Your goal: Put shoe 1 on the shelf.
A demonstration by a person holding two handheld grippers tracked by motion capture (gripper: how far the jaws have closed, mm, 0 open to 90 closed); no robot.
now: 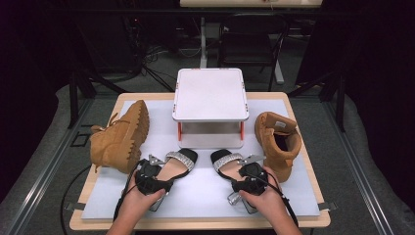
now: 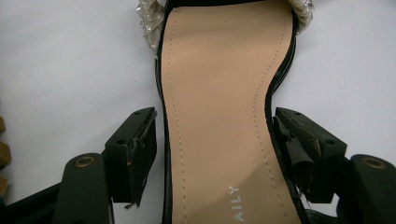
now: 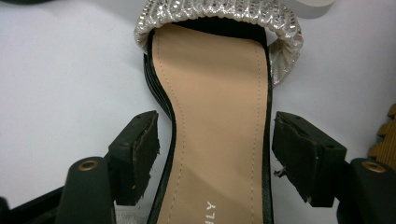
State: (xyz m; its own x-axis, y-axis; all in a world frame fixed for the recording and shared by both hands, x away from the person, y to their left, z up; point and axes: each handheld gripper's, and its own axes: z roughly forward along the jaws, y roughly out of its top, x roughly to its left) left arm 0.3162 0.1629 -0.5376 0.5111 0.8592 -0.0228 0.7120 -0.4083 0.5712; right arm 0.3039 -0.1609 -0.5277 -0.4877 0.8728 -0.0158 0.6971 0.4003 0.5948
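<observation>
Two black sandals with tan insoles and glittery silver toe straps lie side by side on the white mat. My left gripper (image 1: 164, 170) (image 2: 215, 142) straddles the waist of the left sandal (image 1: 182, 159) (image 2: 217, 107). Its pads stand close beside the sole's edges without clearly pressing. My right gripper (image 1: 243, 171) (image 3: 215, 151) straddles the right sandal (image 1: 226, 160) (image 3: 215, 107) the same way. A thin gap shows between its left pad and the sole, so it is open. A hand holds each gripper from the near edge.
A tan boot (image 1: 120, 139) lies on its side at the left and its mate (image 1: 278, 142) stands upright at the right. A white raised stand (image 1: 209, 95) sits at the back centre of the mat (image 1: 195, 196). Beyond the table are chairs and cables.
</observation>
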